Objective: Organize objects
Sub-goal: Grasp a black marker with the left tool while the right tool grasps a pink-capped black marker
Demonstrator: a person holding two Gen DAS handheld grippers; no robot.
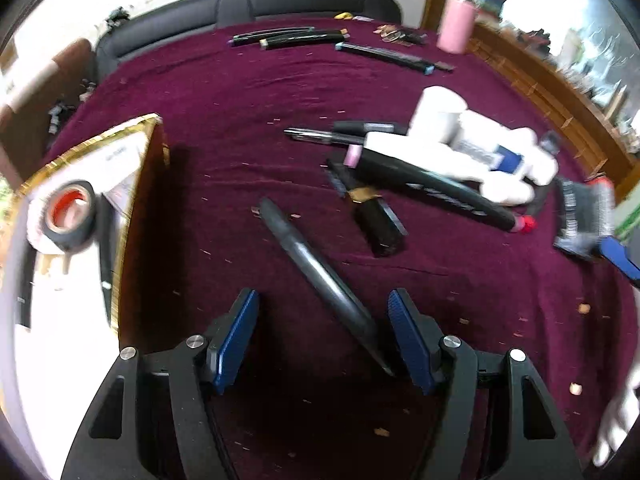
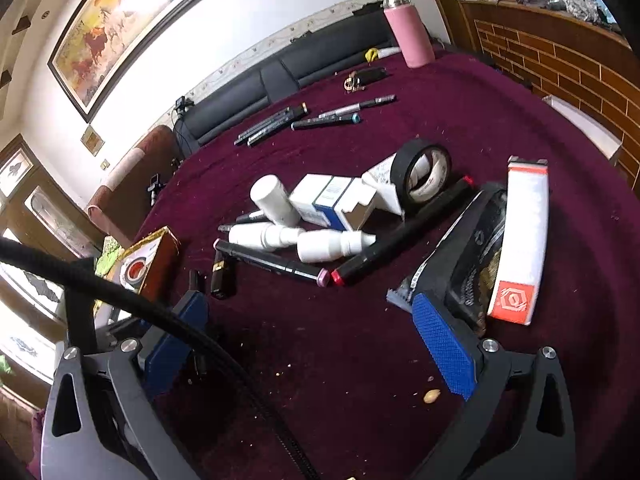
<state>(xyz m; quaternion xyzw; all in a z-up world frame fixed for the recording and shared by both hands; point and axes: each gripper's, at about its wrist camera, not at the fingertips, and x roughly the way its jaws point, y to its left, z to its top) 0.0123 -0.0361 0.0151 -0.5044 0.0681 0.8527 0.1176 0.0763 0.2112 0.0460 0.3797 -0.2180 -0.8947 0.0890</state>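
In the left wrist view a dark grey pen lies slantwise on the maroon cloth. Its near end sits between the blue pads of my left gripper, close to the right pad. That gripper is open and the pads do not press on the pen. To the left stands a gold-rimmed box with a black tape roll inside. My right gripper hangs open over bare cloth, nothing between its fingers. A black packet and a white-and-orange box lie beside its right finger.
A pile of white bottles, small boxes, a second tape roll and two markers fills the middle. A black tube with a gold band lies nearby. More markers and a pink flask stand farther back. A black cable crosses the lower left.
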